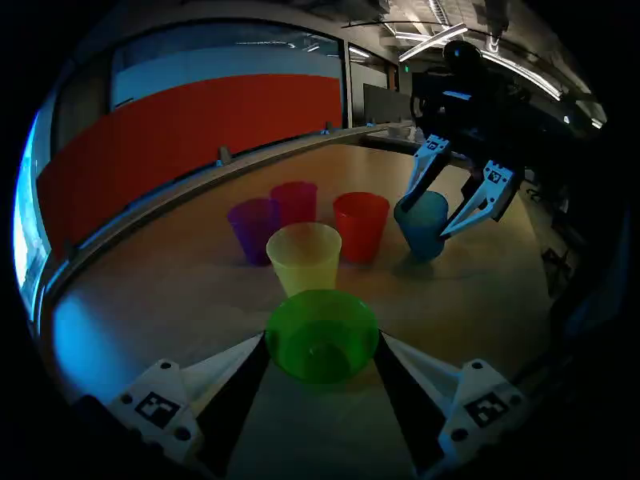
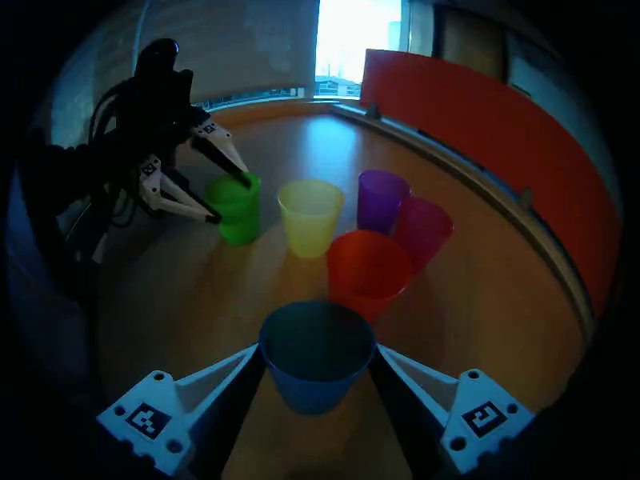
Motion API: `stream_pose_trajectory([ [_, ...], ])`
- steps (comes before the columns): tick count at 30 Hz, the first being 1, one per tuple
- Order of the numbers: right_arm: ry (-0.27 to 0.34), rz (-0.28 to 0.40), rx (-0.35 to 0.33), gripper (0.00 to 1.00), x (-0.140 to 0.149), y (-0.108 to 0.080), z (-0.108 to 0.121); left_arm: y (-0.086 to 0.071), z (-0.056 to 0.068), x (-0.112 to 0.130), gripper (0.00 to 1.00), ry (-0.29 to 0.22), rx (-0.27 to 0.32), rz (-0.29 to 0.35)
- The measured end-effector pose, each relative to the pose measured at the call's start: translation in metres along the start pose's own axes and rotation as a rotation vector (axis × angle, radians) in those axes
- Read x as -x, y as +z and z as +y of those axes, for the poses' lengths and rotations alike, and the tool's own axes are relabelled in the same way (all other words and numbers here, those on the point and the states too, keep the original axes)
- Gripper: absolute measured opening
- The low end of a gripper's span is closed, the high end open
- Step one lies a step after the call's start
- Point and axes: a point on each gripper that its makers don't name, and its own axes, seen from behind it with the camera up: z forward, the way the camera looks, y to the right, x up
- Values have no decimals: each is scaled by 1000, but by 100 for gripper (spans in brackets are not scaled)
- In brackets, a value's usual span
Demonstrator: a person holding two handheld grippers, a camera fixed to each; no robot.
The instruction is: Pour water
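A green cup (image 1: 322,356) sits between the fingers of my left gripper (image 1: 320,340), which is shut on its sides. My right gripper (image 2: 318,350) is shut on a blue cup (image 2: 316,376) in the same way. In the left gripper view, the right gripper (image 1: 425,218) holds the blue cup (image 1: 422,232) at the far right of the group. In the right gripper view, the left gripper (image 2: 235,202) clasps the green cup (image 2: 234,214) at the far left. Both cups appear to rest on the wooden table (image 2: 200,296). I cannot tell whether either holds water.
Between the two held cups stand a yellow cup (image 1: 305,258), a red cup (image 1: 361,226), a purple cup (image 1: 254,230) and a magenta cup (image 1: 294,202), close together. A red wall panel (image 1: 184,128) runs along the table's far edge. A person's dark sleeve (image 2: 48,208) is behind the left gripper.
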Motion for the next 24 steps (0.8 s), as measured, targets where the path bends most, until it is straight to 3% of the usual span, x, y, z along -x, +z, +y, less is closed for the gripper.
stream_pose_trajectory([
  [24,30,-3,10,92,28,-15,-5,-2,-1,2,88,1,-12,-13],
])
